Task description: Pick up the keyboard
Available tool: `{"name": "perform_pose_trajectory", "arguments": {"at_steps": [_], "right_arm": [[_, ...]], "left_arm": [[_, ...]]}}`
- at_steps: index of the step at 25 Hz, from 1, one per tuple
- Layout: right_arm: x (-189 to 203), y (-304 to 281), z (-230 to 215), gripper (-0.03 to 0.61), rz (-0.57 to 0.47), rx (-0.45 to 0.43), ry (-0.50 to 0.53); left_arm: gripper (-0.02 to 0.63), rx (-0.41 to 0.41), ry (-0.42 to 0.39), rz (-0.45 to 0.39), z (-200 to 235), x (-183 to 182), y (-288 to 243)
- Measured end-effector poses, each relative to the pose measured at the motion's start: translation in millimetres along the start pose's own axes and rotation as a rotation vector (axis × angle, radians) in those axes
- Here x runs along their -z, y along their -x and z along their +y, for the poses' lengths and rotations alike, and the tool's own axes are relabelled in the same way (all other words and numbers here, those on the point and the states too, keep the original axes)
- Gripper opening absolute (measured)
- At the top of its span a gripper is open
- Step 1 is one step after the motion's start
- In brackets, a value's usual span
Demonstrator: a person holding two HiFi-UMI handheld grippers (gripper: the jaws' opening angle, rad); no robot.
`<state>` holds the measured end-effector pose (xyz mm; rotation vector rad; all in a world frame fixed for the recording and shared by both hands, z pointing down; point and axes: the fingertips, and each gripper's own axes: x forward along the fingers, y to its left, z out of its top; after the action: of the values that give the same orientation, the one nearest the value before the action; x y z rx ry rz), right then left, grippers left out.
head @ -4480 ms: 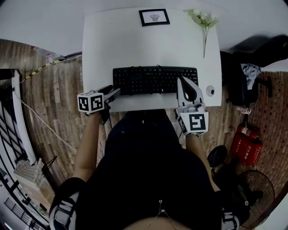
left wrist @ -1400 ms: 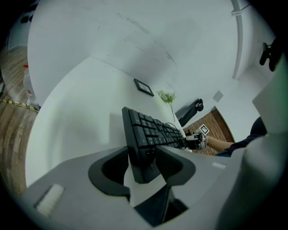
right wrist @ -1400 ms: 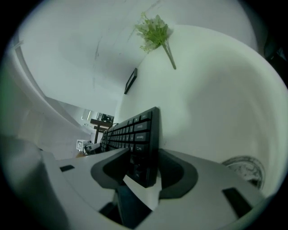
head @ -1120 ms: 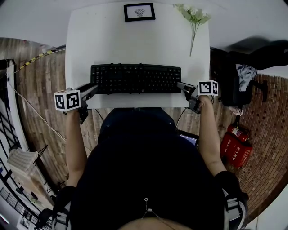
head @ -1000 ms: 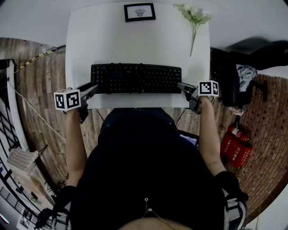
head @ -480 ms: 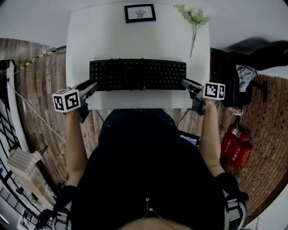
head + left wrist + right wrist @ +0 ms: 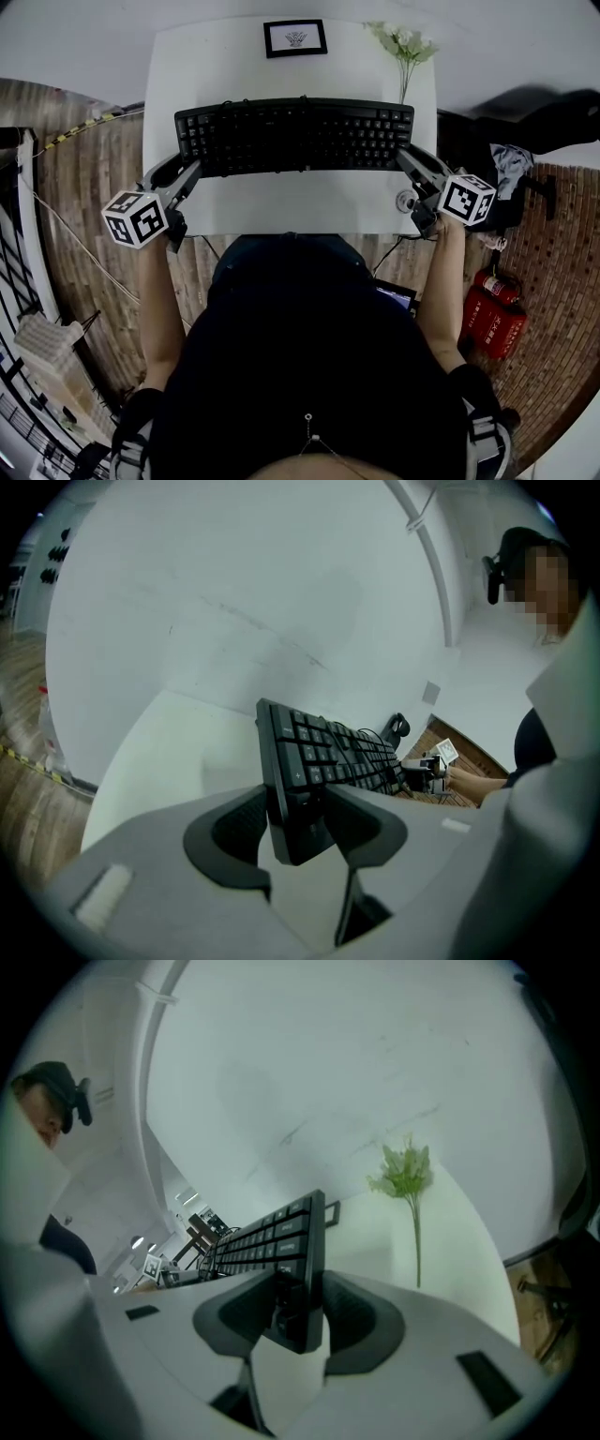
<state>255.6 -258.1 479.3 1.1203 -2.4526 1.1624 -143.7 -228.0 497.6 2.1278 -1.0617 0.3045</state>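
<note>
The black keyboard point(image 7: 295, 136) hangs lifted above the white table point(image 7: 281, 202), held by its two short ends. My left gripper point(image 7: 190, 172) is shut on the keyboard's left end. In the left gripper view that end of the keyboard point(image 7: 328, 752) stands on edge, clamped in the left gripper point(image 7: 295, 822). My right gripper point(image 7: 406, 159) is shut on the right end. In the right gripper view the keyboard point(image 7: 272, 1237) runs away from the right gripper point(image 7: 300, 1312), whose pads press both faces. A cable trails from the keyboard's back edge.
A framed picture point(image 7: 295, 38) and a sprig of white flowers point(image 7: 403, 47) lie at the table's far edge. A round cable hole point(image 7: 405, 200) sits near the right front corner. A dark bag point(image 7: 506, 169) and red fire extinguishers point(image 7: 492, 314) stand on the floor at right.
The keyboard has left the table and risen, looking larger and farther up in the head view. Both grippers rose with it, still clamped on its ends, and both rolled.
</note>
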Motion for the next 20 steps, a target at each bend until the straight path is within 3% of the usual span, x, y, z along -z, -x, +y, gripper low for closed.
{"name": "perform_pose_trajectory", "arguments": {"at_steps": [11, 20], "right_arm": [[-83.6, 28.9, 49.5, 0.163, -0.288, -0.026, 0.280], [-129.3, 52.5, 83.1, 0.163, -0.469, -0.018, 0.503]], "left_arm": [[0.198, -0.007, -0.270, -0.285, -29.2, -81.1, 25.1], [0.196, -0.083, -0.460, -0.462, -54.0, -135.6, 47.9]]}}
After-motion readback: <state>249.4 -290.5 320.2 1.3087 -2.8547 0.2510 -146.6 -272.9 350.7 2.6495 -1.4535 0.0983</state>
